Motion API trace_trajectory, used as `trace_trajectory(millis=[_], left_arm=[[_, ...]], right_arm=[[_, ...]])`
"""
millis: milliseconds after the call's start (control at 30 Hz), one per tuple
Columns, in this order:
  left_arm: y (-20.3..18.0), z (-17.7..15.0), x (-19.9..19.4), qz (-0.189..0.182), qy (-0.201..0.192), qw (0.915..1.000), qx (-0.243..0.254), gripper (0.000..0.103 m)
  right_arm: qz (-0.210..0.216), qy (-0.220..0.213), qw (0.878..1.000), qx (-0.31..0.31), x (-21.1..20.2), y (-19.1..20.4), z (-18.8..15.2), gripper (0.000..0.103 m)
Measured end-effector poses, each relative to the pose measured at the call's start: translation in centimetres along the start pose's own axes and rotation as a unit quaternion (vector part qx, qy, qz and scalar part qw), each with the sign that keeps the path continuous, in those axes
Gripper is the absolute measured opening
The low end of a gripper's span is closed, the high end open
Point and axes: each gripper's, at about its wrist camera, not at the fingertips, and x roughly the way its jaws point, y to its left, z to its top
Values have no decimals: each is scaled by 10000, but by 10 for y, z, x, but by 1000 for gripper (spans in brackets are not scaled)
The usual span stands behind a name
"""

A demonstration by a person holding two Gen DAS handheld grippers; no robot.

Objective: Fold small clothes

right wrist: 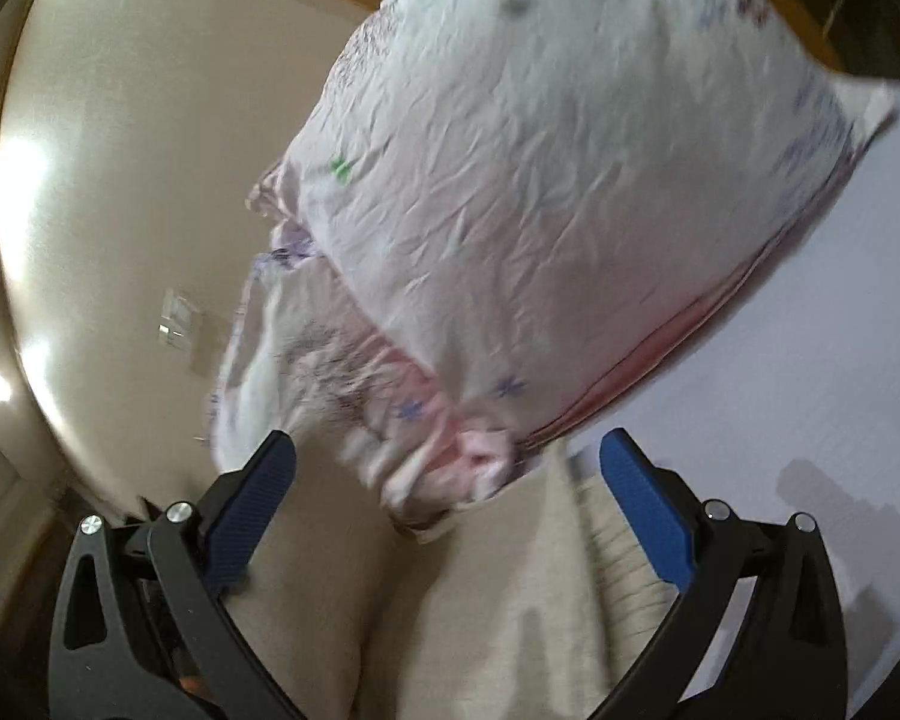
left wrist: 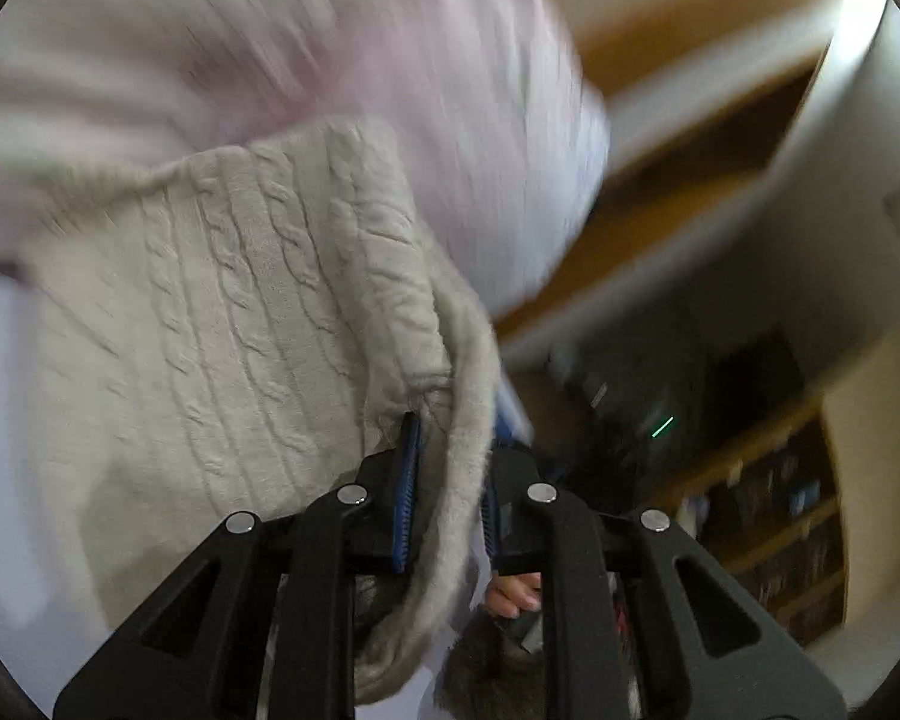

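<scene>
1. The left hand-held gripper point(left wrist: 447, 501) is clamped on the fuzzy edge of one cream cable-knit sweater point(left wrist: 222, 324), which is draped up and leftward from its two blue pads point(left wrist: 407, 495).
2. The right hand-held gripper point(right wrist: 447, 501) is spread wide with nothing between its two blue pads point(right wrist: 645, 504); cream fabric point(right wrist: 498, 600) is seen just beyond.
3. One crinkled white printed garment point(right wrist: 558, 180) is seen farther off, blurred.
4. One wooden shelf unit point(left wrist: 774, 516) is seen farthest.
</scene>
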Motion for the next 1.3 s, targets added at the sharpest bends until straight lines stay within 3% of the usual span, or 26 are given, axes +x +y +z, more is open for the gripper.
trace_trajectory(millis=[33, 100, 167, 200, 233, 300, 367, 433, 467, 533, 667, 733, 767, 800, 900, 933, 1000, 1067, 1133, 1167, 1200, 1233, 1300], left_arm=[[-2, -4, 41, -37, 536, 9985, 27, 19], [-4, -12, 75, -520, 1039, 9932, -78, 19], [-12, -14, 65, -896, 932, 9916, 12, 20], [-15, -12, 51, -924, 727, 9929, 158, 29], [-15, -10, 20, -793, 295, 9959, 326, 57], [-6, -9, -20, -212, -334, 9985, 381, 93], [14, -10, -60, 846, -862, 9920, 378, 93], [40, -13, -74, 1585, -883, 9833, 118, 93], [52, -16, -75, 1749, -785, 9814, -69, 93], [73, -22, -68, 1846, -422, 9811, -395, 93], [89, -41, -45, 1867, 67, 9811, -507, 93], [86, -47, -39, 1823, 29, 9825, -376, 96], [84, -48, -33, 1725, 132, 9843, -340, 96], [82, -48, -31, 1699, 132, 9849, -305, 94], [72, -42, -26, 1676, 194, 9852, -313, 61], [70, -43, -37, 1553, 192, 9871, -323, 54], [63, -48, -63, 1496, 185, 9884, -168, 53], [53, -62, -96, 1810, -5, 9833, 192, 53], [55, -74, -116, 2244, -52, 9738, 362, 60], [61, -79, -124, 2459, -27, 9687, 338, 63], [65, -80, -123, 2526, -15, 9671, 288, 66], [68, -83, -131, 2563, -92, 9663, 224, 71], [61, -87, -147, 2812, -494, 9579, 295, 75]], right_arm=[[-178, 46, 9998, -76, 0, -2, 4, 101], [-287, 161, 9994, -56, 0, -8, 6, 101], [-251, 400, 9988, 116, 3, -16, 9, 101], [-253, 540, 9980, 196, 6, -19, 9, 101], [-370, 806, 9957, 261, 13, -20, 7, 101], [-706, 1344, 9881, 248, 30, -22, 2, 101], [-955, 1806, 9787, 174, 47, -22, -7, 101], [-1153, 2202, 9686, 117, 63, -23, -18, 101], [-1215, 2340, 9646, 71, 68, -23, -23, 101], [-1305, 2526, 9587, -52, 77, -21, -31, 101], [-1367, 2480, 9585, -341, 78, -15, -39, 101], [-1290, 2455, 9598, -439, 76, -13, -45, 96], [-1280, 2465, 9595, -473, 75, -12, -48, 81], [-1230, 2499, 9595, -435, 78, -11, -51, 55], [-828, 2505, 9645, -141, 82, -9, -61, 42], [-581, 2498, 9665, -99, 77, -3, -63, 41], [-72, 2624, 9649, -64, 74, 12, -74, 39], [147, 2822, 9586, -359, 80, 34, -95, 39], [-114, 2961, 9515, -832, 94, 54, -115, 45], [-367, 2936, 9495, -1046, 98, 60, -120, 53], [-802, 2701, 9516, -1228, 97, 64, -118, 63], [-981, 2447, 9565, -1249, 90, 65, -113, 65], [-930, 1896, 9695, -1246, 68, 71, -102, 65]])
